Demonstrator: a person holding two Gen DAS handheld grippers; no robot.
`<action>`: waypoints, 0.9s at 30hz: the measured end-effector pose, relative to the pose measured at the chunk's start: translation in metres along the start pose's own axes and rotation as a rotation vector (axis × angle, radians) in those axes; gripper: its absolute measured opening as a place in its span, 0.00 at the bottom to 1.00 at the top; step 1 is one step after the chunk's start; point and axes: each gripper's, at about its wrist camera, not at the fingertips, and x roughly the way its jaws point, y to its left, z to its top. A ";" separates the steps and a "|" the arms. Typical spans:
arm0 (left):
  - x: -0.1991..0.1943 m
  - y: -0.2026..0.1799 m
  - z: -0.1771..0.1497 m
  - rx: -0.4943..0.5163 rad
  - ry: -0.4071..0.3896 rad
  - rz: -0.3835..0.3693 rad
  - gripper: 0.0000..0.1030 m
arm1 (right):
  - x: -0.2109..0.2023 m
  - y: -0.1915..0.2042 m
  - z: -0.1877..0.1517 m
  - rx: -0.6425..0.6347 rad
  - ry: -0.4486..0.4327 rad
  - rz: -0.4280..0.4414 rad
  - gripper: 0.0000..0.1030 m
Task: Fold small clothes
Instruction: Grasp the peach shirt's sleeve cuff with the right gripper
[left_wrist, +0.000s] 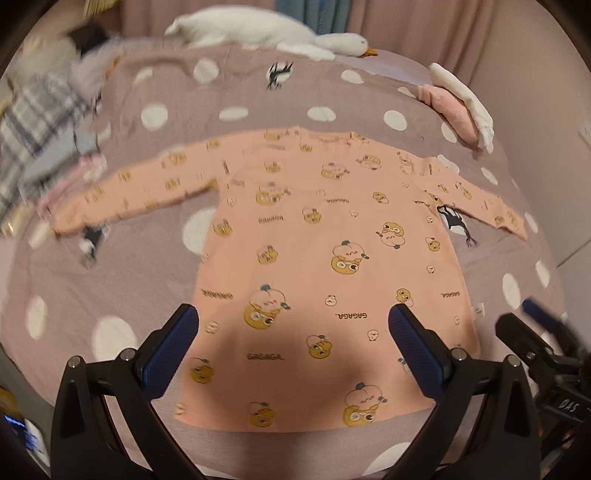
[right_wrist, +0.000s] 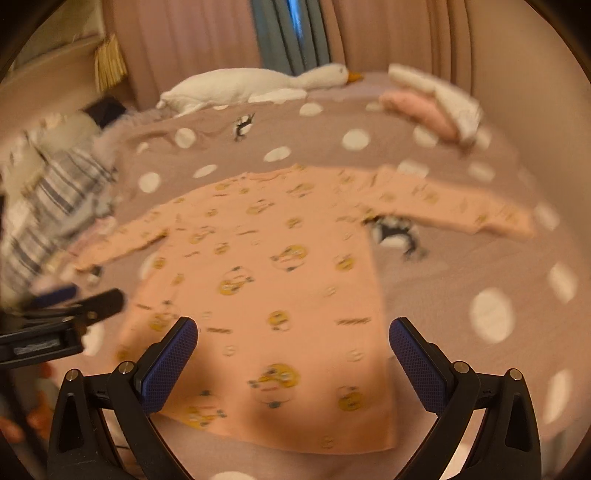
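A small peach long-sleeved shirt (left_wrist: 314, 258) with yellow cartoon prints lies flat on the bed, both sleeves spread out, hem nearest me. It also shows in the right wrist view (right_wrist: 280, 288), blurred. My left gripper (left_wrist: 293, 325) is open and empty, held above the hem part of the shirt. My right gripper (right_wrist: 293, 336) is open and empty, above the shirt's lower right part. The right gripper shows at the right edge of the left wrist view (left_wrist: 532, 332). The left gripper shows at the left edge of the right wrist view (right_wrist: 74, 306).
The bed has a mauve cover with white dots (left_wrist: 140, 269). A white goose plush (left_wrist: 258, 29) lies at the far side. Folded pink and white clothes (left_wrist: 461, 107) sit at the far right. A pile with plaid cloth (left_wrist: 33, 129) lies at the left.
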 end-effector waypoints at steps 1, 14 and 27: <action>0.009 0.008 -0.002 -0.038 0.028 -0.041 1.00 | 0.003 -0.008 -0.003 0.041 0.007 0.044 1.00; 0.062 0.031 0.024 -0.257 0.175 -0.245 1.00 | 0.020 -0.186 -0.001 0.541 -0.071 0.061 1.00; 0.084 0.020 0.084 -0.217 0.102 -0.213 0.99 | 0.071 -0.319 0.045 0.832 -0.175 0.040 1.00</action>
